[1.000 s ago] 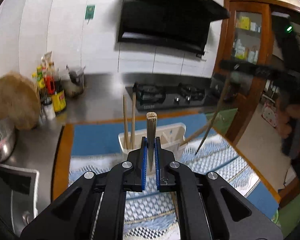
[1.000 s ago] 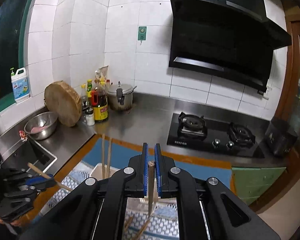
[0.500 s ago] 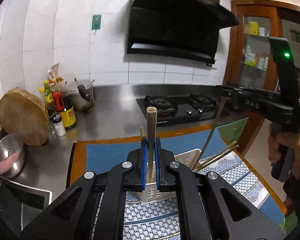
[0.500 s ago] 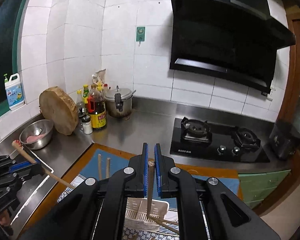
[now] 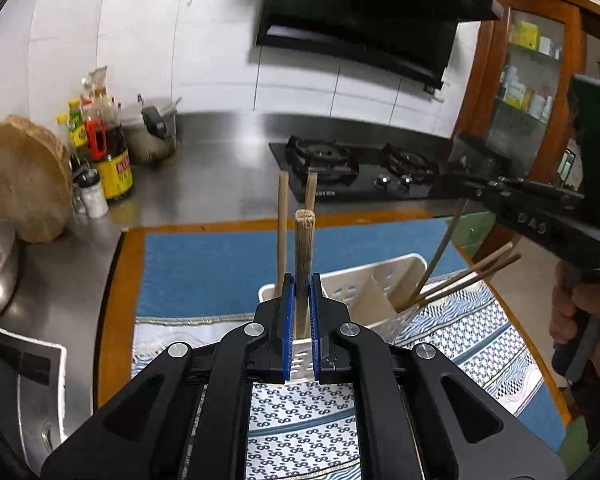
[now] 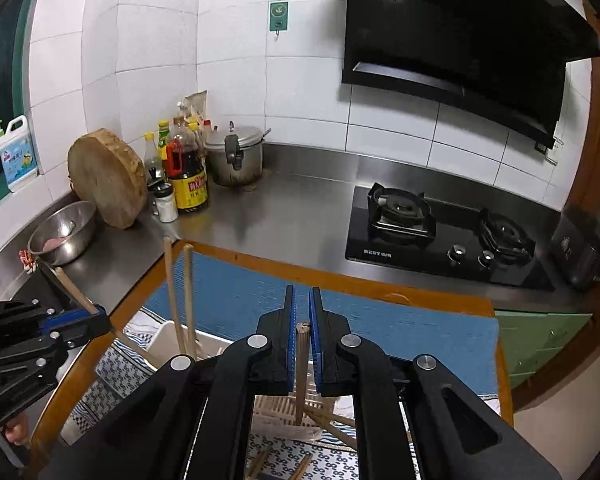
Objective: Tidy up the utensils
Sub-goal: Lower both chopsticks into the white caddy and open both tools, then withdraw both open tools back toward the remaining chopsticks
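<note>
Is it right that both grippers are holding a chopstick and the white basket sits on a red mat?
Not quite. The mat under the white basket is blue, as the left wrist view shows. The rest holds: the left gripper and right gripper each clamp a chopstick.

Lighting's pretty flat and indoor-ish, fairly bright on the glossy white wall tiles [image 6: 236, 92], dimmer toward the near corners. The brushed stainless steel tabletop [image 6: 300, 208] throws back soft pale glare, and the glossy black range hood [image 6: 460, 32] stays nearly featureless dark. Heavy fisheye bending: tile lines curve and black vignette eats the frame edges. The left wrist view is smeared with motion blur, especially the far bottles and wall, while the right wrist view is much crisper.
</note>
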`<state>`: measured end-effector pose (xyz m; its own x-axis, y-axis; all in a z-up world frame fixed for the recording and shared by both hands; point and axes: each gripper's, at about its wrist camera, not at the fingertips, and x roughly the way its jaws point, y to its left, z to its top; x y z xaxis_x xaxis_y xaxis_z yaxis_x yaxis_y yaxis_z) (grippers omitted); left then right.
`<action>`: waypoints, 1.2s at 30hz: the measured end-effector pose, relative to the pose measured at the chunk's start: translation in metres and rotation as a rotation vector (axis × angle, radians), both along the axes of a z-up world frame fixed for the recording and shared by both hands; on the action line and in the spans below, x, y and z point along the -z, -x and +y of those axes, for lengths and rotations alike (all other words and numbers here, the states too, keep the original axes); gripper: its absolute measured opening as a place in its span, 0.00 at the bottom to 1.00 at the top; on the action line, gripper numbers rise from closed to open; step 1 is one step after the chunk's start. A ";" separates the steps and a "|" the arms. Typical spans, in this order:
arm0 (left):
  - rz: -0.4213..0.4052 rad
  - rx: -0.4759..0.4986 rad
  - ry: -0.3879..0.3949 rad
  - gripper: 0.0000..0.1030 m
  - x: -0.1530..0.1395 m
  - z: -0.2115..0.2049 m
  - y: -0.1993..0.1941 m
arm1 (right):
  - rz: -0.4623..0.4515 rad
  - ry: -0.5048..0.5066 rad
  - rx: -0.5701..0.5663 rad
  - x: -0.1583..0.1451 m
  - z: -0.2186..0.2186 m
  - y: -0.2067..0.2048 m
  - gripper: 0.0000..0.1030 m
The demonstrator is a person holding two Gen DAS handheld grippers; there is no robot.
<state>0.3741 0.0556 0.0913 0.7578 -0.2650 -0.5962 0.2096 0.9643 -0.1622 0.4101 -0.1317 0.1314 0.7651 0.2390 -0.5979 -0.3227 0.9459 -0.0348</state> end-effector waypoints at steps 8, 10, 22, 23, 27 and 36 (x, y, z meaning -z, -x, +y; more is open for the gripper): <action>0.009 -0.012 0.011 0.08 0.008 -0.002 -0.003 | -0.017 -0.016 0.013 -0.005 -0.016 0.006 0.25; 0.002 -0.015 0.015 0.08 0.005 -0.002 0.001 | -0.025 -0.024 0.015 -0.009 -0.020 0.013 0.29; -0.077 -0.035 0.025 0.35 -0.013 -0.003 0.071 | -0.046 -0.021 0.014 0.003 -0.047 0.097 0.51; -0.083 -0.036 0.033 0.37 -0.012 -0.003 0.083 | -0.041 -0.027 0.013 0.008 -0.049 0.105 0.53; -0.089 -0.053 0.033 0.45 0.004 -0.003 0.124 | -0.014 -0.042 0.015 0.035 -0.059 0.143 0.57; -0.071 -0.130 0.049 0.69 0.050 -0.001 0.196 | 0.035 -0.040 0.041 0.094 -0.058 0.206 0.74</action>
